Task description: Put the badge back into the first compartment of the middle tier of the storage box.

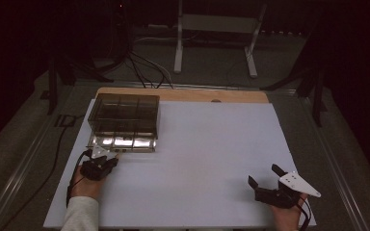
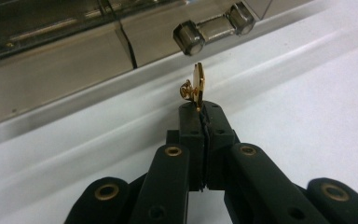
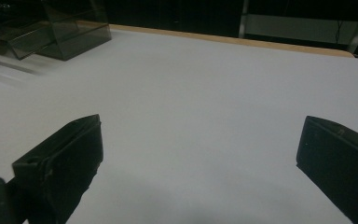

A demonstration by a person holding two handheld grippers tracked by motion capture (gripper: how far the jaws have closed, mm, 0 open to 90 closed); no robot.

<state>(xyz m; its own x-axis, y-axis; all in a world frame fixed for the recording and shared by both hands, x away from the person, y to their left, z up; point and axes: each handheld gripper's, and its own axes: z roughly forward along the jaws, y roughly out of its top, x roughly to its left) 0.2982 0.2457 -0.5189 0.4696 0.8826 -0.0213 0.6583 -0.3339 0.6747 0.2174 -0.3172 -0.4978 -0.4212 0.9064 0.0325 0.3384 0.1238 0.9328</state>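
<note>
One smoky transparent box (image 1: pixel 124 115) with several compartments stands at the far left of the white desk (image 1: pixel 212 159); what lies inside cannot be told. Just before it, the left gripper (image 2: pixel 198 106) pinches a small gold pin (image 2: pixel 196 85), shiny and thin, edge upward. The right gripper (image 1: pixel 266 177) has its fingers (image 3: pixel 65 158) spread.

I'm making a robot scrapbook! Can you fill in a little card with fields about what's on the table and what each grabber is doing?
surface: white board on a wooden table
box: smoky clear plastic box with compartments, far left of the board, a drawer pulled out at its front
small thing: tiny shiny gold pin, held upright just in front of the box
left gripper: shut on the pin, jaws pressed together
right gripper: open, nothing between the jaws, near the board's front right corner
person: hand and white sleeve at lower left
</note>
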